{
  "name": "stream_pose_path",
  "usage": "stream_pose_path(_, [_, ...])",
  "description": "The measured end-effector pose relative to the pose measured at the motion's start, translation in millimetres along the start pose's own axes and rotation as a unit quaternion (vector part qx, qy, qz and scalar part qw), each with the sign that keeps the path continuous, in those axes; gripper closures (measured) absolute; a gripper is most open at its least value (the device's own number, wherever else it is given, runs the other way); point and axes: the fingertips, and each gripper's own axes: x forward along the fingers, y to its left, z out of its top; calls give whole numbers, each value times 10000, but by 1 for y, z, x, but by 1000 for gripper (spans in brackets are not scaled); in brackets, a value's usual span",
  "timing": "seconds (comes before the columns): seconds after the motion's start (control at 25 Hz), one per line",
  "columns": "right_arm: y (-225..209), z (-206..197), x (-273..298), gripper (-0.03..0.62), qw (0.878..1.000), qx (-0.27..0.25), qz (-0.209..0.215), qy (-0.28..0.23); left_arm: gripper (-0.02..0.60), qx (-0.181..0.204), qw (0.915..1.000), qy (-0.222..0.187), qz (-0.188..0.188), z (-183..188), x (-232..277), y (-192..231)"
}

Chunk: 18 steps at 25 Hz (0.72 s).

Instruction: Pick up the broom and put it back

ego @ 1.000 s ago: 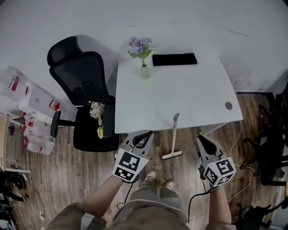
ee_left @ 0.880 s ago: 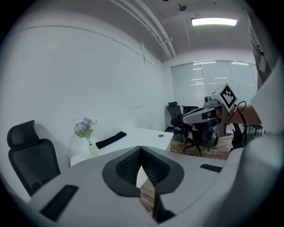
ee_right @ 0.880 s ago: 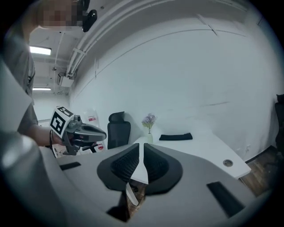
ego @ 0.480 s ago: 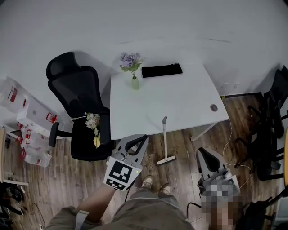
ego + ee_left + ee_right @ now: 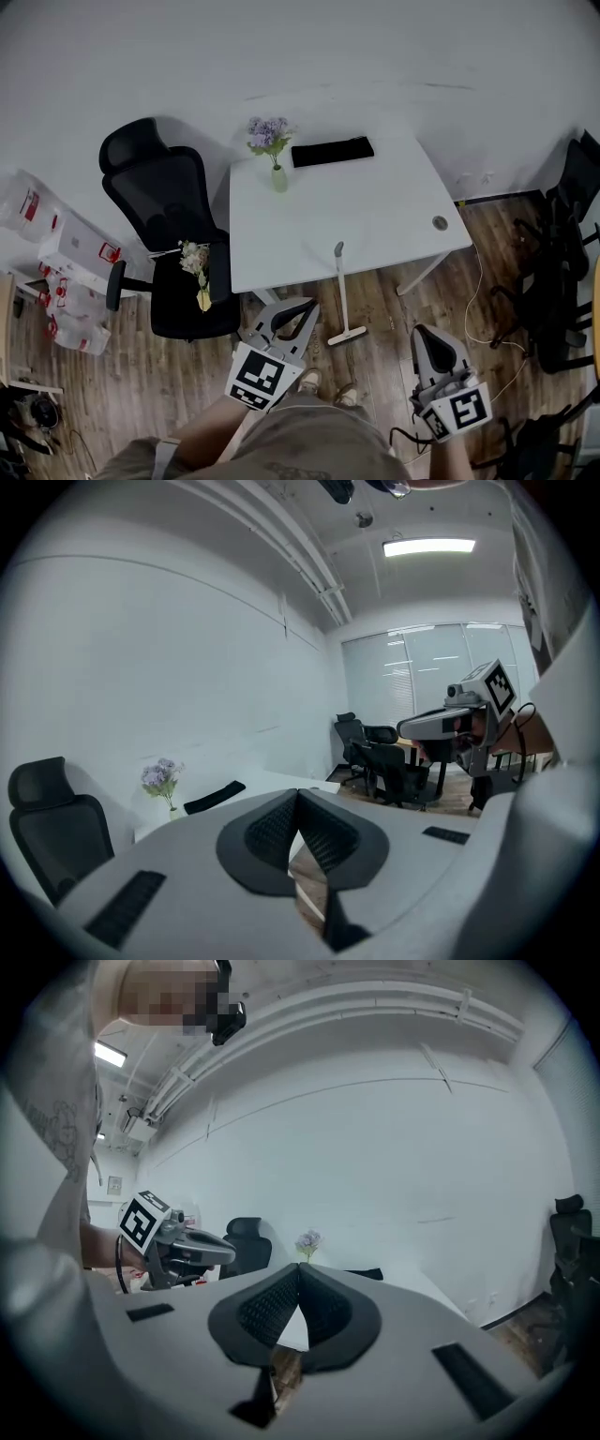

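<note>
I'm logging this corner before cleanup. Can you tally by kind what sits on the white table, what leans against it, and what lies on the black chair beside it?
Vase of flowers: 1
Black slab: 1
Broom: 1
Bouquet: 1
Total: 4

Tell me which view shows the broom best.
The head view: the whole broom shows, upright at the table edge, head on the floor. In both gripper views the jaws fill the foreground; neither shows it clearly.
</note>
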Motion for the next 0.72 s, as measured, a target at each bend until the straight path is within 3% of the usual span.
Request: stream_pose_path(0.72, [-8, -8, -7, 563, 9999, 145, 11, -1, 566, -149, 9999, 31, 79, -2, -2, -13])
